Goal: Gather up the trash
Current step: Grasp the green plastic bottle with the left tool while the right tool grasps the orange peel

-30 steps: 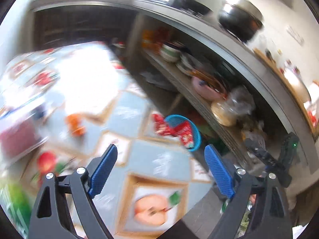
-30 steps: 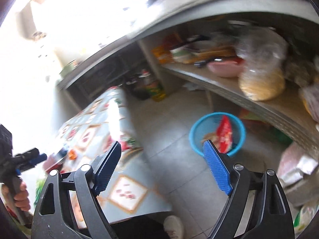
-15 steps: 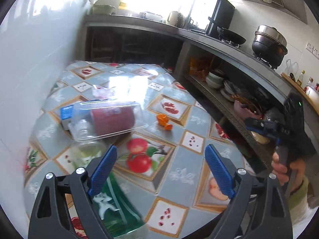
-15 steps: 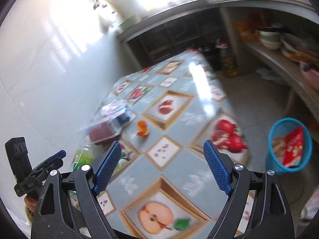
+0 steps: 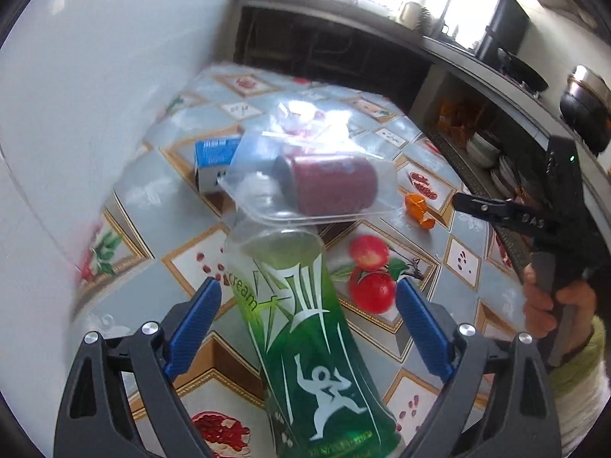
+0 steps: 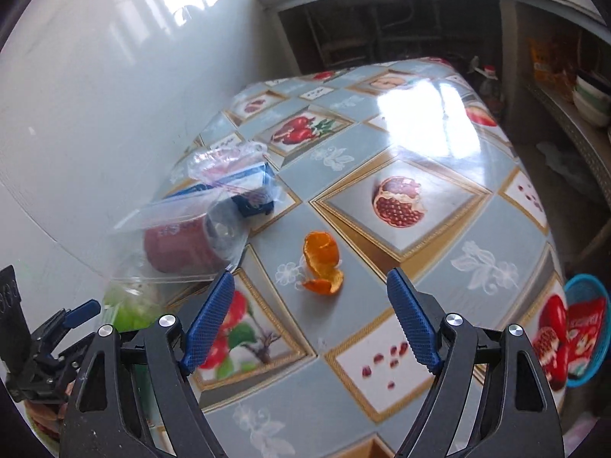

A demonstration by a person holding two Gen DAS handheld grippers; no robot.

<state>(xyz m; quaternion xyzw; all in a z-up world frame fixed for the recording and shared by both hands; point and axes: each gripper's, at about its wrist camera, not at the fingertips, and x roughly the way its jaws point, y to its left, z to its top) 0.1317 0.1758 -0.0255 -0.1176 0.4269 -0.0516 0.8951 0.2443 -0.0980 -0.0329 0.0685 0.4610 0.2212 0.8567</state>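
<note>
A green plastic bottle [image 5: 305,328] lies on the fruit-patterned table [image 5: 416,175], between the open fingers of my left gripper [image 5: 307,324], untouched. Beyond it a clear plastic box [image 5: 317,187] holds a dark red can, beside a blue carton [image 5: 214,156]. An orange peel [image 6: 322,263] lies on the table just ahead of my open, empty right gripper [image 6: 311,320]. The box [image 6: 183,240] and carton [image 6: 248,183] show left in the right wrist view. A blue trash basket [image 6: 586,328] with a red wrapper stands on the floor at the right.
A white wall [image 5: 95,95] runs along the table's left side. Shelves with bowls [image 5: 485,149] and a counter with pots [image 5: 584,110] stand to the right. My right gripper also shows in the left wrist view [image 5: 534,225], near the table's right edge.
Both grippers swung from the basket and floor back over the table. My left gripper has moved down so the green bottle sits between its fingers. My right gripper has closed in on the orange peel.
</note>
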